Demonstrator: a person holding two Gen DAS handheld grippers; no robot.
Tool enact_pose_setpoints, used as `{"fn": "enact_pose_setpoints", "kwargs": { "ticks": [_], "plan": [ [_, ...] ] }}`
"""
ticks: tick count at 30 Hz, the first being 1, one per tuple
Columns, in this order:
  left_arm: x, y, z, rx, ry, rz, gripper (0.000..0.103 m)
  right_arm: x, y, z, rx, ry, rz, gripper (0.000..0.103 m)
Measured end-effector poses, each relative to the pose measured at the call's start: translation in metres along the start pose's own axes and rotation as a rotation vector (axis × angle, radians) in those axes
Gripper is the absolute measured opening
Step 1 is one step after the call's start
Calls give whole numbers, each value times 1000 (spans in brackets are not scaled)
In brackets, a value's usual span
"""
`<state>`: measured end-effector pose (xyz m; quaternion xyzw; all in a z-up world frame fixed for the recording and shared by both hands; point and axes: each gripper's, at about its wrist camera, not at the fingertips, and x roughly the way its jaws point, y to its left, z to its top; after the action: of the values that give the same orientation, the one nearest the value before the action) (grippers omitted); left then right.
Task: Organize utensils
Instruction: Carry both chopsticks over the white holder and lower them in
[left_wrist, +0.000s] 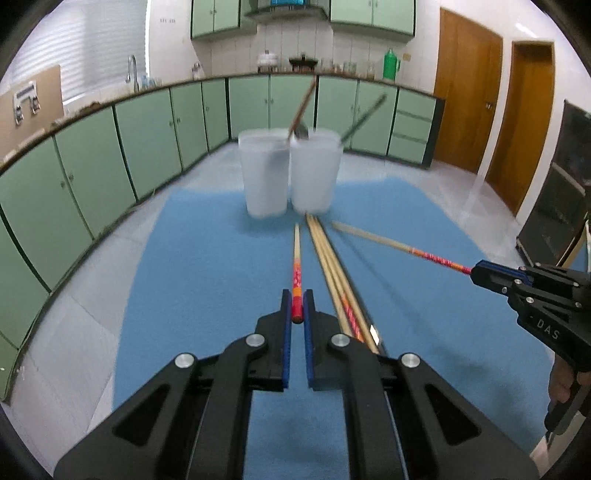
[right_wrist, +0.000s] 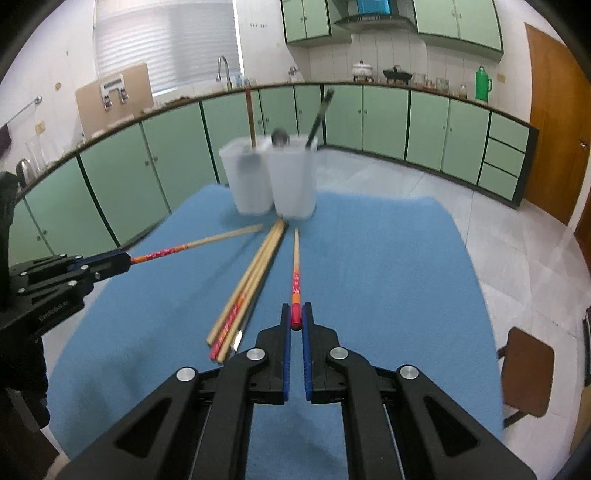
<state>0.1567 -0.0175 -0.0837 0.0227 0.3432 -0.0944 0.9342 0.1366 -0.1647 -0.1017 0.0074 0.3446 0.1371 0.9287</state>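
Each gripper is shut on the red end of one wooden chopstick. My left gripper (left_wrist: 297, 301) holds a chopstick (left_wrist: 296, 258) pointing at two white cups (left_wrist: 264, 173). My right gripper (right_wrist: 296, 314) holds another chopstick (right_wrist: 296, 258); it also shows in the left wrist view (left_wrist: 476, 271) with its chopstick (left_wrist: 388, 245). The left gripper shows in the right wrist view (right_wrist: 125, 258). A bundle of loose chopsticks (right_wrist: 251, 280) lies on the blue mat (right_wrist: 388, 277). The cups (right_wrist: 291, 177) hold a spoon and dark utensils.
The mat covers a table in a kitchen with green cabinets (left_wrist: 92, 173). A brown chair (right_wrist: 526, 373) stands at the table's right side. Wooden doors (left_wrist: 465, 92) are at the far right.
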Motion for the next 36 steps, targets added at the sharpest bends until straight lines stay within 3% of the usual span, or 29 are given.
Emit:
{"fn": "enact_pose_setpoints", "kwargs": {
  "ticks": [11,27,36],
  "plan": [
    [-41,-3,58,39,-136,-23,5,-40,-3,73,-40,-97,57,5],
    [-60,8,98,54,-234,-33,5,-55,5,144,-120,-127,147,5],
    [-81,11,154,79,-380,-13,5,-79,4,215,-109,-275,162,5]
  ]
}}
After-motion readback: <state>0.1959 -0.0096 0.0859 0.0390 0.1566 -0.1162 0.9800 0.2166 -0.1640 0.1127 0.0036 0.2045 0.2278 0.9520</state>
